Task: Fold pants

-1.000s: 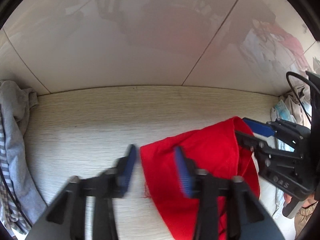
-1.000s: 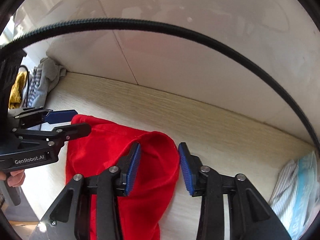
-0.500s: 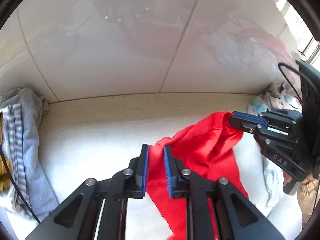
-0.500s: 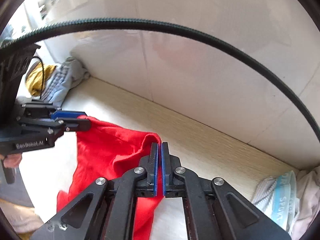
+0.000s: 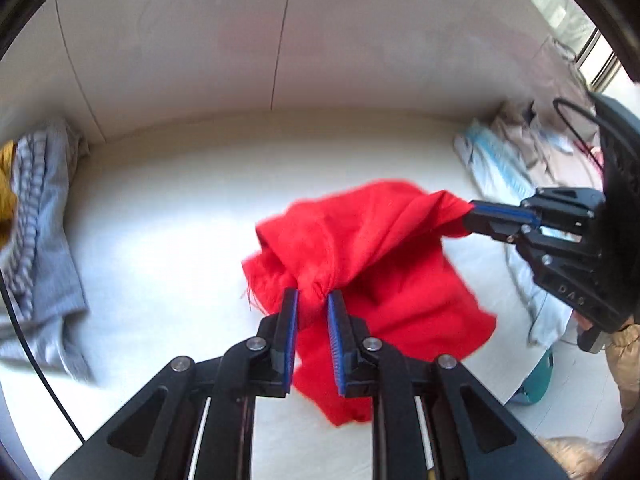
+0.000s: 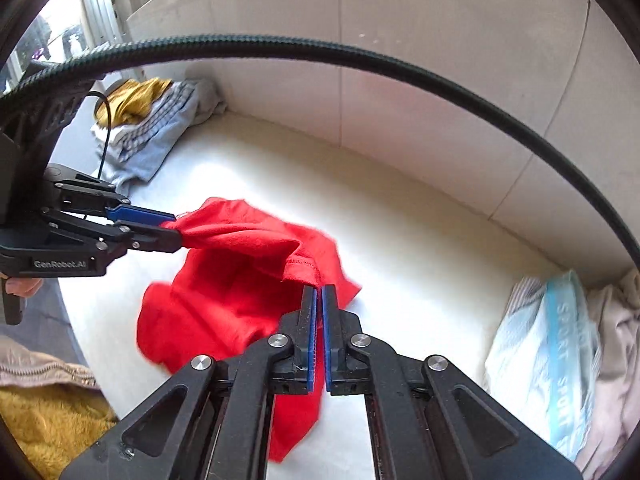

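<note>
The left gripper is clamped on a bunched edge of the red pants, its blue pads a little apart with fabric gathered between them. The right gripper is pinched nearly together on a stitched hem of the same pants, and the cloth stretches between the two grips while the rest sags in a loose heap onto the pale bench. Bare bench surface lies around the heap, running back to the white wall panels along the far edge. On the left side sits a pile of grey striped clothing; on the right lies a light blue and white garment beside other pale laundry.
</note>
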